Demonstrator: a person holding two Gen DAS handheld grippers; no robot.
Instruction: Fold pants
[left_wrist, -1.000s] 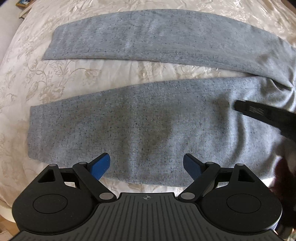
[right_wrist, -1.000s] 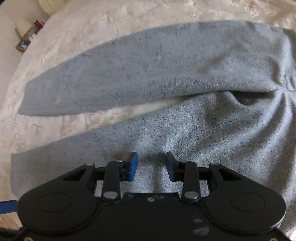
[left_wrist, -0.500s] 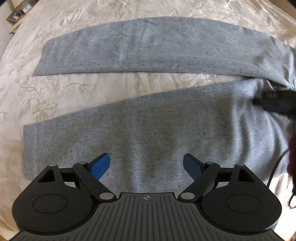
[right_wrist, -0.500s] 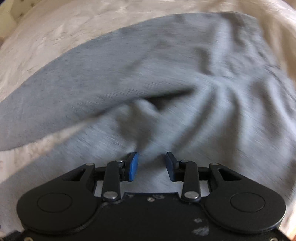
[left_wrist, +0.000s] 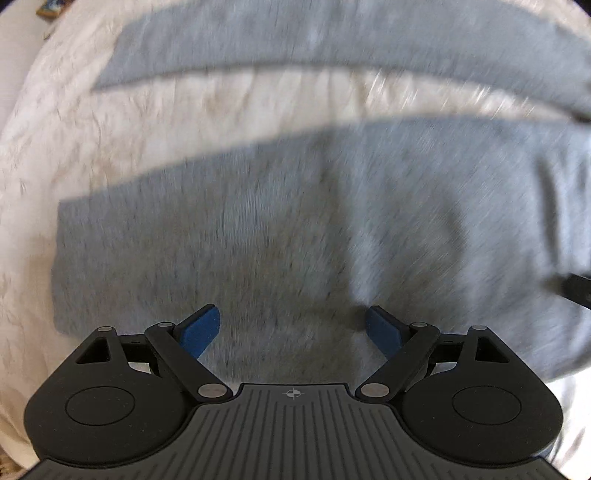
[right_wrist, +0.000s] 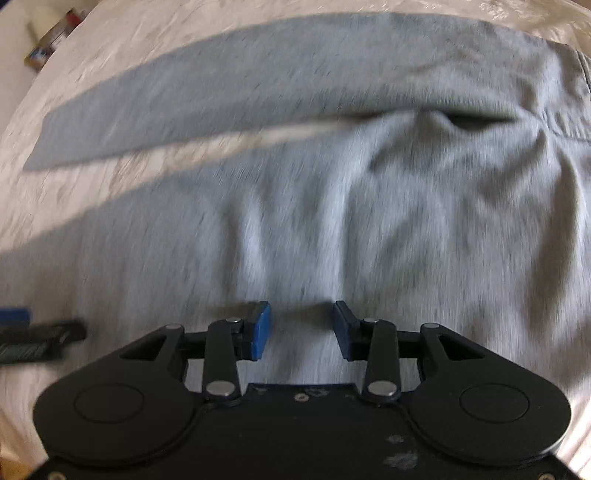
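While spread flat on the cream bedspread (left_wrist: 66, 122), grey pants (left_wrist: 295, 229): soft, light knit, limp, creasing easily; best pinched at the near leg's edge. Left gripper (left_wrist: 291, 328) gaping wide, empty. Right gripper (right_wrist: 301, 328) part-open, just widening, nothing clamped.

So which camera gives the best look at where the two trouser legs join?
The right wrist view: the crotch of the grey pants shows there, puckered, with a waistband strip beyond. The left wrist view shows only both legs, blurred, running off its right edge.
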